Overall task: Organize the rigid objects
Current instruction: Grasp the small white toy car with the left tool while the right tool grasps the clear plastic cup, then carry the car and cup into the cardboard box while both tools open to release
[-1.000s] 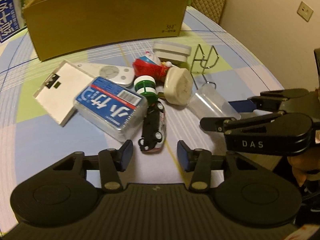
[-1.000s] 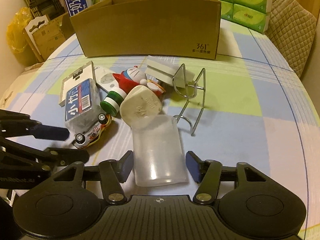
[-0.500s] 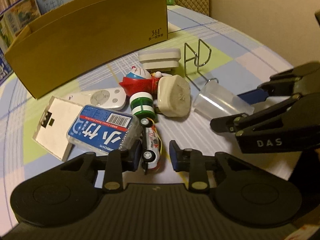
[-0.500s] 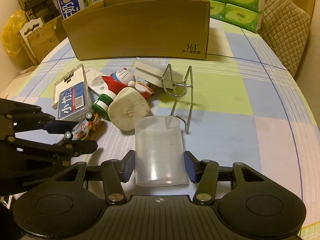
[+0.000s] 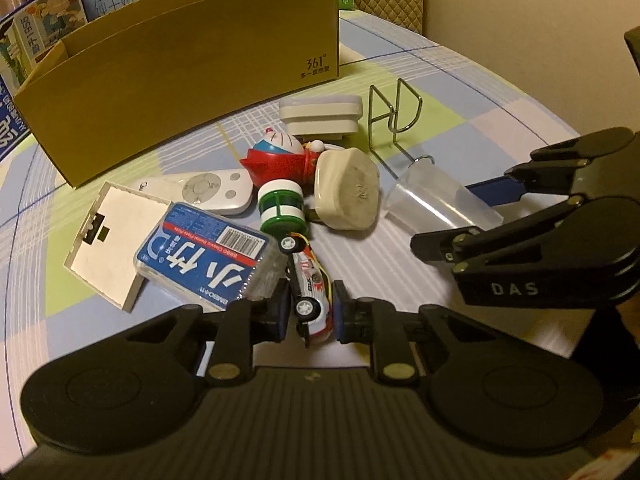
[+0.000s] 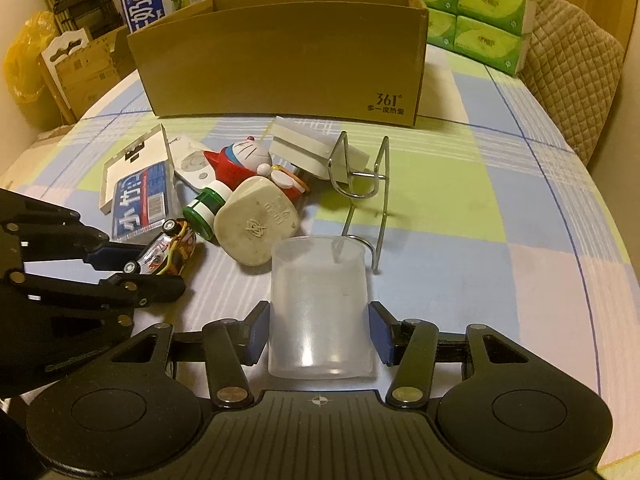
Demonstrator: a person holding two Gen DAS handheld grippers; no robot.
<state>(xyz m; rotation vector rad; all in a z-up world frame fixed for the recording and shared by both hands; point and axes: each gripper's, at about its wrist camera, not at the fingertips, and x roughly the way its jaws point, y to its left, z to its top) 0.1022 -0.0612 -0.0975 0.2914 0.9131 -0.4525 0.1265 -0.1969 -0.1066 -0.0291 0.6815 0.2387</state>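
Observation:
A white and red toy car (image 5: 310, 296) is pinched on its side between the blue pads of my left gripper (image 5: 310, 312), wheels facing the camera. In the right wrist view the same car (image 6: 172, 252) sits in the left gripper (image 6: 148, 270) at the left edge. My right gripper (image 6: 320, 336) is shut on a clear plastic cup (image 6: 320, 304), its pads pressed against both sides, the open mouth pointing away. From the left wrist view, the cup (image 5: 436, 208) shows in the right gripper (image 5: 448, 220). The open cardboard box (image 6: 280, 60) stands behind the pile.
The pile on the checked tablecloth (image 6: 500, 280) holds a blue-labelled plastic case (image 5: 204, 256), a white flat box (image 5: 112, 240), a remote (image 5: 200, 190), a green and white bottle (image 5: 280, 206), a cream plug (image 5: 348, 188), a cartoon cat figure (image 5: 280, 156), a white block (image 5: 320, 116) and a wire rack (image 5: 394, 116). Tissue packs (image 6: 476, 12) stand behind.
The left jaws have closed onto the toy car, which has turned from upright on the cloth onto its side. The right gripper keeps the cup and has stayed where it was.

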